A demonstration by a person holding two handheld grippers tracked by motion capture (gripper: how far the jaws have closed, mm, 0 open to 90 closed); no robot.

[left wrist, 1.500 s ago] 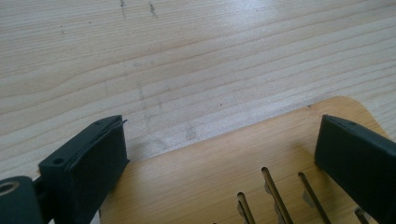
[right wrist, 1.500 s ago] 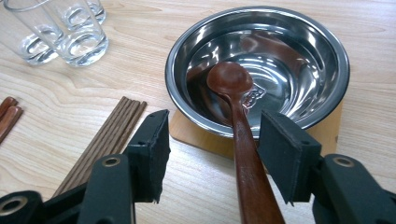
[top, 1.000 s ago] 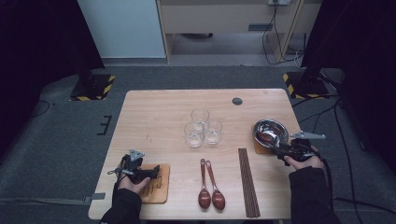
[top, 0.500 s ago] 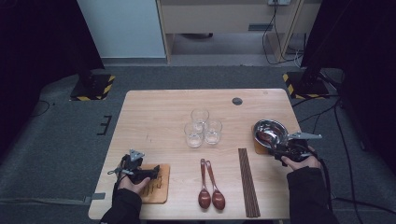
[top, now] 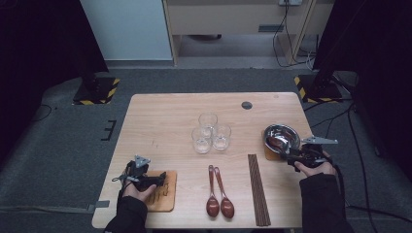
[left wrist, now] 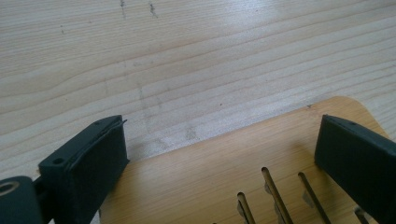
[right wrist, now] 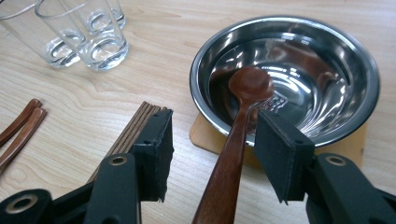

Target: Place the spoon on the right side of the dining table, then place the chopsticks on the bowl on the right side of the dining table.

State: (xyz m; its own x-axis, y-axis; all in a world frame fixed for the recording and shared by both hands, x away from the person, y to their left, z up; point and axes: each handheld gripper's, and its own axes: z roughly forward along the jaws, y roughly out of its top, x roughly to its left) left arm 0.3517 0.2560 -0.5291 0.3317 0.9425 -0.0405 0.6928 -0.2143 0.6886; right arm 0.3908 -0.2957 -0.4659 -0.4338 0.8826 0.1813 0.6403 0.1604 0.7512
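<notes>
The person wears dark, near-black long sleeves that enter the high view at 6 o'clock. The left hand-held gripper (top: 163,177) is black, with a grey three-cornered plate on top and a thin cable trailing toward 9 o'clock. The right hand-held gripper (top: 285,154) is black too, its grey plate lying toward 3 o'clock. Its own view shows square black padded jaws on arms with brass-ringed screw holes.
</notes>
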